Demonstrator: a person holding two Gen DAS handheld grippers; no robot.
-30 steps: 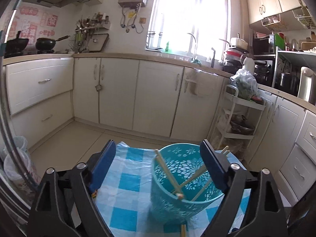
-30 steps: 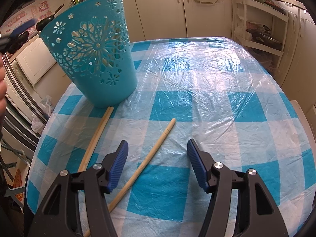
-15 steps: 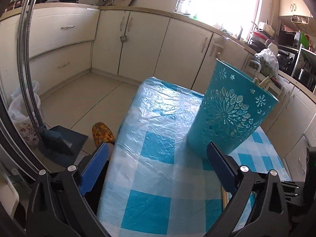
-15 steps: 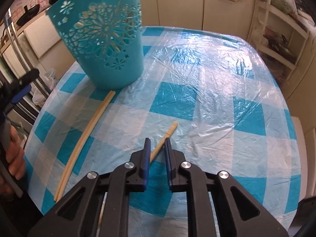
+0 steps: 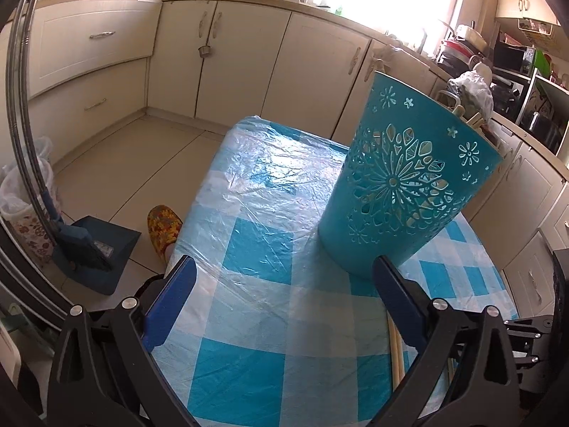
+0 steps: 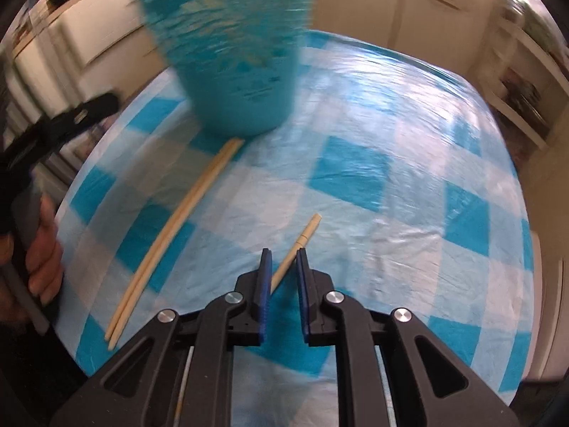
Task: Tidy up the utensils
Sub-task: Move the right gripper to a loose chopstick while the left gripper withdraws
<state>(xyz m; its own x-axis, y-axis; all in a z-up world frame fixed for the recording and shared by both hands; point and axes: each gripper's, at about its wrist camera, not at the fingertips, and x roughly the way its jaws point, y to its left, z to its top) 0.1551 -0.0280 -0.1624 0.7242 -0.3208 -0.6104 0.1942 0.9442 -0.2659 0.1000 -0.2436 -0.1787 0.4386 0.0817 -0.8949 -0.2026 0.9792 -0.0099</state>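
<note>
Between the closed pads of the right tool, a single chopstick, tip toward the teal basket.

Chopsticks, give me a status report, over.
Right gripper shut on one chopstick. Left gripper open, empty. Pair of chopsticks on table beside basket. Nothing blocking.
</note>
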